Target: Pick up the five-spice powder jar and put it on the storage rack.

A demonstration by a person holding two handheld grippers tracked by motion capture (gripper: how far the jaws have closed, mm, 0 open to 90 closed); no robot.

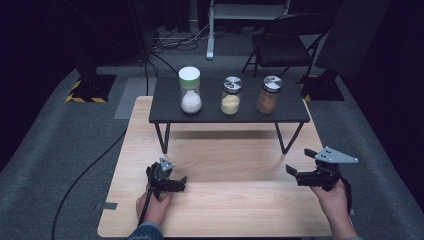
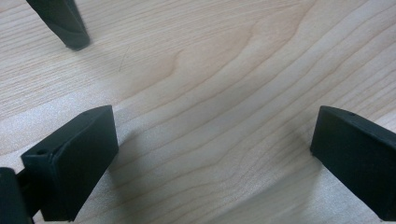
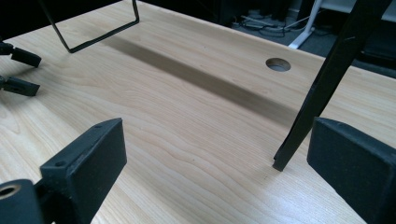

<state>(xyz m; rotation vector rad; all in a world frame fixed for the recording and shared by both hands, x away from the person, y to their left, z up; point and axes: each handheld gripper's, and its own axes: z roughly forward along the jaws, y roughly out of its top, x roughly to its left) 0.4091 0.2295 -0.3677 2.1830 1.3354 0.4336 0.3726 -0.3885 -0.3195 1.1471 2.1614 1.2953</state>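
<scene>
a person holds the left gripper (image 1: 176, 184) low over the wooden desk (image 1: 225, 160), near its front left part. its fingers (image 2: 74, 158) are spread wide apart with nothing between them, just bare wood. a black leg (image 2: 63, 21) of the little shelf stands on the wood at the top left of the left gripper view.

the right gripper (image 1: 299, 172) is on the other side, near the right edge of the desk, well apart from the left one. its fingers (image 3: 88, 163) are spread wide too and hold nothing. a thin black shelf leg (image 3: 322, 88) stands just beside its right finger.

a small black shelf (image 1: 227, 112) stands on the far half of the desk. three jars sit in a row on it. the jar with the green lid (image 1: 190, 90) holds white stuff, the middle jar (image 1: 231, 95) holds yellow stuff, and the right jar (image 1: 269, 94) holds brown stuff. the jars are far from both grippers.
</scene>
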